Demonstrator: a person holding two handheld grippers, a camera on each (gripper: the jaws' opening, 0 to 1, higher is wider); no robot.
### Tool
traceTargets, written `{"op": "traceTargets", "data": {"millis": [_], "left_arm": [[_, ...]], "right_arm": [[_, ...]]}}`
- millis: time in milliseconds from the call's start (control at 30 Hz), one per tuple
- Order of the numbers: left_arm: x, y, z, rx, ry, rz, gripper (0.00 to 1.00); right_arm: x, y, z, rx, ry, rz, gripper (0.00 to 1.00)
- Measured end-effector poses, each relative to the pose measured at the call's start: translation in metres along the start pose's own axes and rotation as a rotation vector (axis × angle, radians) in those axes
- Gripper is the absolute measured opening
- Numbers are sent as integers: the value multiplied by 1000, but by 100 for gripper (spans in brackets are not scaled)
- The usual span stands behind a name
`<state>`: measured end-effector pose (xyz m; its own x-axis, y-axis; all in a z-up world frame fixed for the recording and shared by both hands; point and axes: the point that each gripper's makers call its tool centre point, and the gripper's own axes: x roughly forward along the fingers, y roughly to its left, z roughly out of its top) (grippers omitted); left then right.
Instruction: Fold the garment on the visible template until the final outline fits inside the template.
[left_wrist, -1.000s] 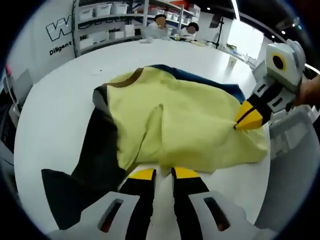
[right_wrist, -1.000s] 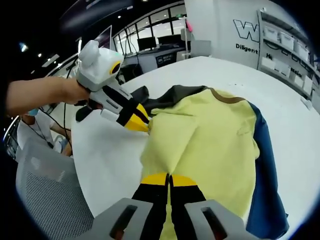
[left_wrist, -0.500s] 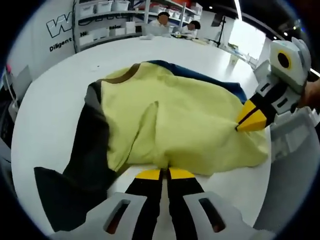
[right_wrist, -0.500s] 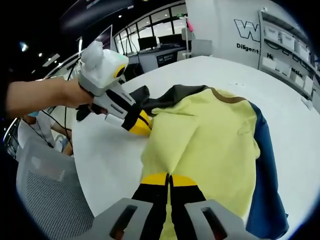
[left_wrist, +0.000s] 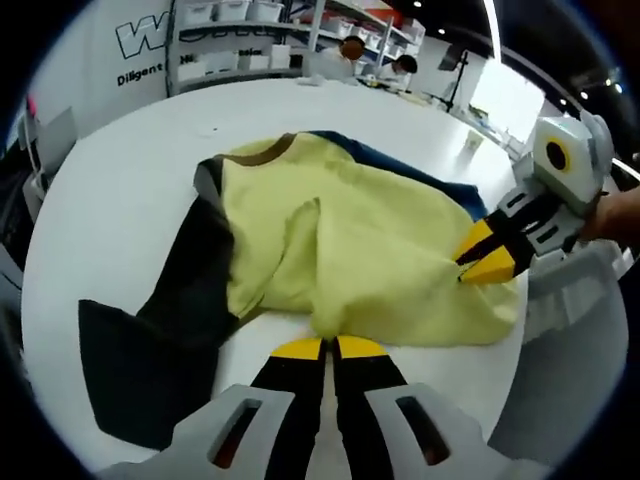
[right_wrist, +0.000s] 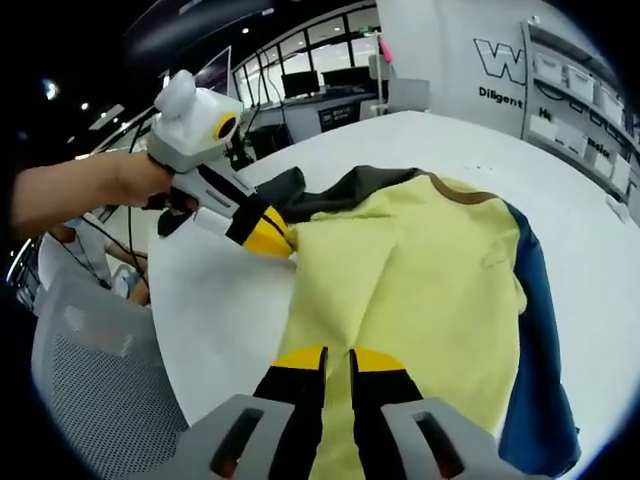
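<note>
A yellow garment (left_wrist: 340, 230) with a brown collar, a black sleeve (left_wrist: 150, 350) and a blue sleeve (right_wrist: 540, 340) lies spread on the white round table (left_wrist: 110, 190). My left gripper (left_wrist: 330, 347) is shut on the yellow hem, which bunches up at its tips. From the right gripper view, the left gripper (right_wrist: 268, 238) sits at the garment's (right_wrist: 440, 270) near-left edge, held by a hand. My right gripper (right_wrist: 338, 357) has its jaws slightly parted over the yellow cloth. In the left gripper view, the right gripper (left_wrist: 480, 255) shows two split tips at the hem's right end.
A grey mesh chair (right_wrist: 90, 380) stands beside the table edge (right_wrist: 220, 310) close to me. Shelves with white boxes (left_wrist: 230, 40) line the far wall, and people sit at a desk behind the table. Small items lie on the table's far side.
My left gripper closed on the yellow hem. My right gripper's jaws, shut a moment ago, have parted slightly. Both views shifted a little with the hands.
</note>
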<state>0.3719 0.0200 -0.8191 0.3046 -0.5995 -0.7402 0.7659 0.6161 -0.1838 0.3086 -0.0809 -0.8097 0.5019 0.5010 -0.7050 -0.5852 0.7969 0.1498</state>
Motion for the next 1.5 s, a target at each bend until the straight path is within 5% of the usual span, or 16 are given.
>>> {"op": "traceTargets", "data": {"millis": [467, 833, 1100, 1500], "left_arm": [[-32, -1, -20, -38, -7, 30, 9], [-54, 2, -58, -91, 29, 56, 9], [-64, 0, -78, -124, 51, 64, 8], [-74, -1, -110, -150, 130, 66, 8]], "right_arm": [[-17, -2, -8, 5, -1, 0, 28], [-54, -34, -29, 38, 29, -77, 33], [-78, -58, -60, 100, 75, -129, 31], [-85, -64, -109, 80, 185, -151, 15]]}}
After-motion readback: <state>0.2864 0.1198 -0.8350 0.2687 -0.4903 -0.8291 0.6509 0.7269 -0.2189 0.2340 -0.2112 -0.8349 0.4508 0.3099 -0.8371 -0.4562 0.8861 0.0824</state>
